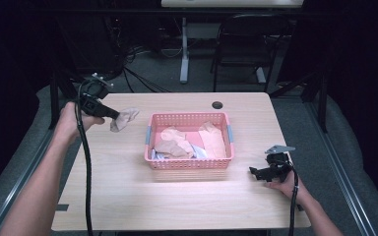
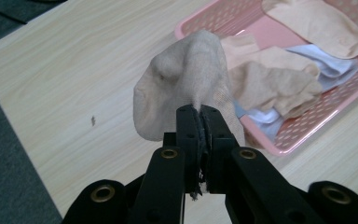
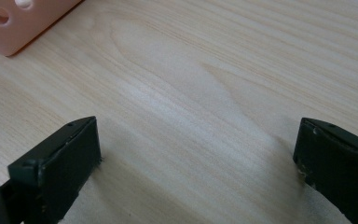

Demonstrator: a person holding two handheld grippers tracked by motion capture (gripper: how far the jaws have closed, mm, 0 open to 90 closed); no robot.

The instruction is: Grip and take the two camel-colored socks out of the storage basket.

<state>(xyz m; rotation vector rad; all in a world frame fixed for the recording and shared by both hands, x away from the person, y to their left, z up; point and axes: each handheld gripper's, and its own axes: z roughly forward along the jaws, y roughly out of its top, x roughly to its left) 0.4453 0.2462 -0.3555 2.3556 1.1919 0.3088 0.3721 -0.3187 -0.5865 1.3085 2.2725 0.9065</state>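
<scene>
Pale wood-grain covers the bench (image 1: 128,196), a rounded-corner top with a dark round hole (image 1: 217,104) near its far edge; behind it stand a black chair (image 1: 246,44) and tangled cables (image 1: 133,59) on a grey floor.

At the middle of the bench sits a pink plastic basket (image 1: 189,163), rectangular, its walls pierced with rows of small holes. Inside lie several soft, crumpled socks: beige ones (image 1: 174,147) toward its left, a paler peach one (image 1: 212,140) toward its right, and a bit of white fabric (image 1: 198,152) tucked beneath them.

The left tool (image 1: 112,114) is held above the bench just left of the basket, its jaws clamped together on a beige sock (image 1: 124,119) that hangs from them, clear of the surface. The left gripper view gives what the high view cannot: the sock (image 2: 186,88) has a fine knitted weave and bunches into a rounded, puckered lump above the tool (image 2: 199,116), with a sliver of cloth pinched between the black jaws. It also shows the basket's (image 2: 307,130) perforated rim and a small dark mark on the wood.

The right tool (image 1: 257,172) rests low at the basket's right side, near the bench's front edge. In the right gripper view its jaws stand wide apart over bare wood (image 3: 191,93), nothing between them, with a corner of the basket (image 3: 18,23) at upper left.
</scene>
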